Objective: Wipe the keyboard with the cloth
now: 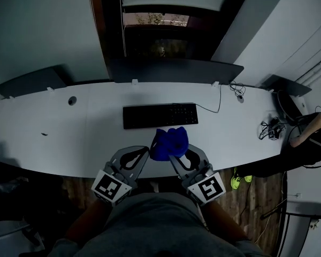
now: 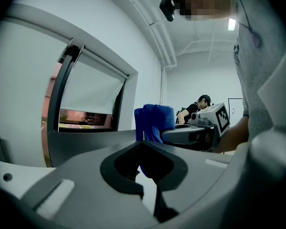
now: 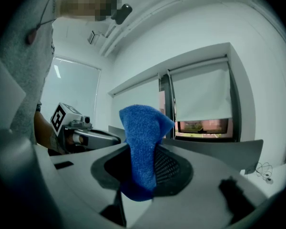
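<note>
Blue cloth (image 1: pixel 169 142) is pinched in the right gripper's (image 1: pixel 177 158) jaws, over the surface's (image 1: pixel 53 143) front edge. The keyboard (image 1: pixel 160 115) lies just beyond it, long side running left to right. The left gripper's (image 1: pixel 141 155) jaws are pressed together (nothing inside).

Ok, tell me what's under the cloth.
Only white desk shows round the cloth, held in the right tongs just short of the keyboard. The patch directly beneath is covered.

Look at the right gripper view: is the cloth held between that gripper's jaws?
Yes, the cloth is pinched between the jaws of the right gripper and sticks up above them.
</note>
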### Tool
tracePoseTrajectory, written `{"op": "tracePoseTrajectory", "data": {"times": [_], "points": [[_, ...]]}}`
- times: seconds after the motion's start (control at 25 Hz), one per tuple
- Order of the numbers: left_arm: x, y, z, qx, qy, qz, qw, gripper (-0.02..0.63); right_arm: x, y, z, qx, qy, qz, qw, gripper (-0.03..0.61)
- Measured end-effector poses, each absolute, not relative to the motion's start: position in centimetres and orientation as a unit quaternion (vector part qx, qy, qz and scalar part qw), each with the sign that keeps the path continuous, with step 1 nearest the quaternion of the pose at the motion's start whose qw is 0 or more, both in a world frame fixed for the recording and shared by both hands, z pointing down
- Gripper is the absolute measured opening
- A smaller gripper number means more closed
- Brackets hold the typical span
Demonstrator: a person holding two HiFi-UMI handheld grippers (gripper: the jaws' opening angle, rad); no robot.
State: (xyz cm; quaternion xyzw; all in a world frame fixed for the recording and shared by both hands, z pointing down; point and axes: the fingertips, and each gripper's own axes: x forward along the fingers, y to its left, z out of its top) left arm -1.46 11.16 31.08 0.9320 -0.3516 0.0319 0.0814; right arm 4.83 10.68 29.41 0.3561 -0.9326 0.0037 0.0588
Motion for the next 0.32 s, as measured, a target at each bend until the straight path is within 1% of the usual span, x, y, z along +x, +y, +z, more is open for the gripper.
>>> {"op": "tracePoseTrajectory", "data": {"times": [0.08,0.32], "points": [[-1.45,11.29,31.22,0.931,-0.351,0.033,0.093,0.009,4.76,10.71,29.59,0.356,-0.933,0.004,0.062,0.123],[-1.32,11.42,31.40,0.930,-0.354,0.034,0.094,0.008,4.93,10.93,29.90,0.356,-0.932,0.007,0.065,0.123]]}}
